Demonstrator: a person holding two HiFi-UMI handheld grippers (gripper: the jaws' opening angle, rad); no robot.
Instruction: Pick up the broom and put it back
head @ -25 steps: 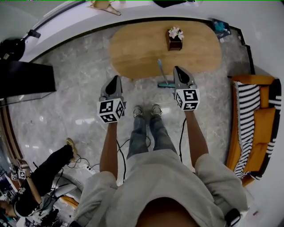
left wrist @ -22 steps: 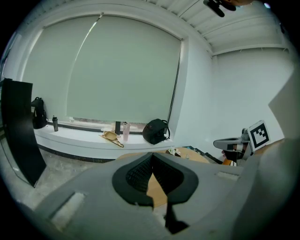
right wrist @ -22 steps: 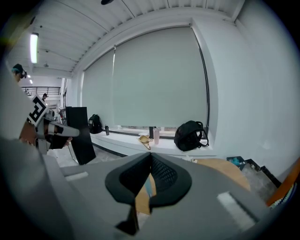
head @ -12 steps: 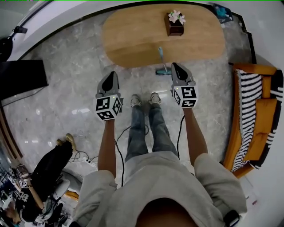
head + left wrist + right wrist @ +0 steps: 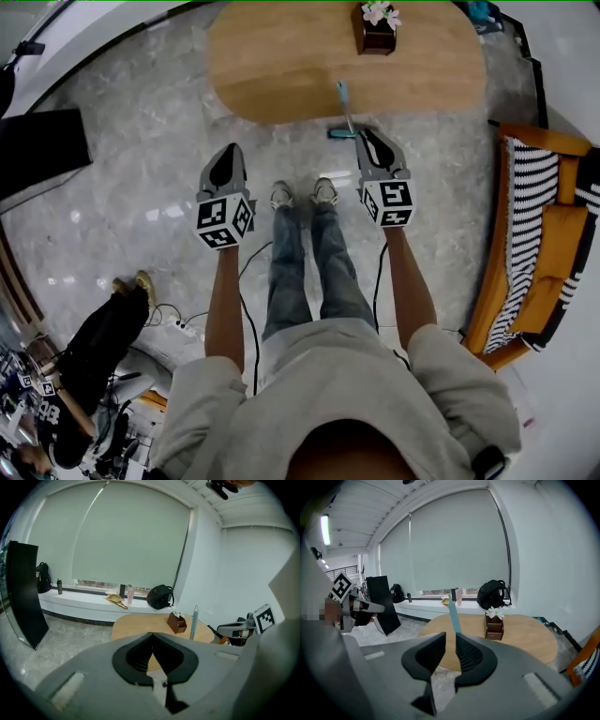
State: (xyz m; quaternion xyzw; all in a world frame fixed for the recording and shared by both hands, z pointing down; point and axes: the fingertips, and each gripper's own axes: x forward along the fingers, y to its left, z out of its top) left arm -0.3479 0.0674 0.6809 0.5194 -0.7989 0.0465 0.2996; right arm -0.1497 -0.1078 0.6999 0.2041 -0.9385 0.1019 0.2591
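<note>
Broom (image 5: 345, 105) stands against the table (image 5: 281, 56) edge just ahead of my right tool (image 5: 367, 136), its handle showing beyond the gap of jaws that have just been opening slightly, with nothing between them. My left tool (image 5: 228, 155), well apart from it on the other side, is clenched on nothing.

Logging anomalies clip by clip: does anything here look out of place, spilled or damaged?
Only the broom: it appears propped against the edge of the wooden table, head on the floor. Nothing looks spilled or broken.
</note>
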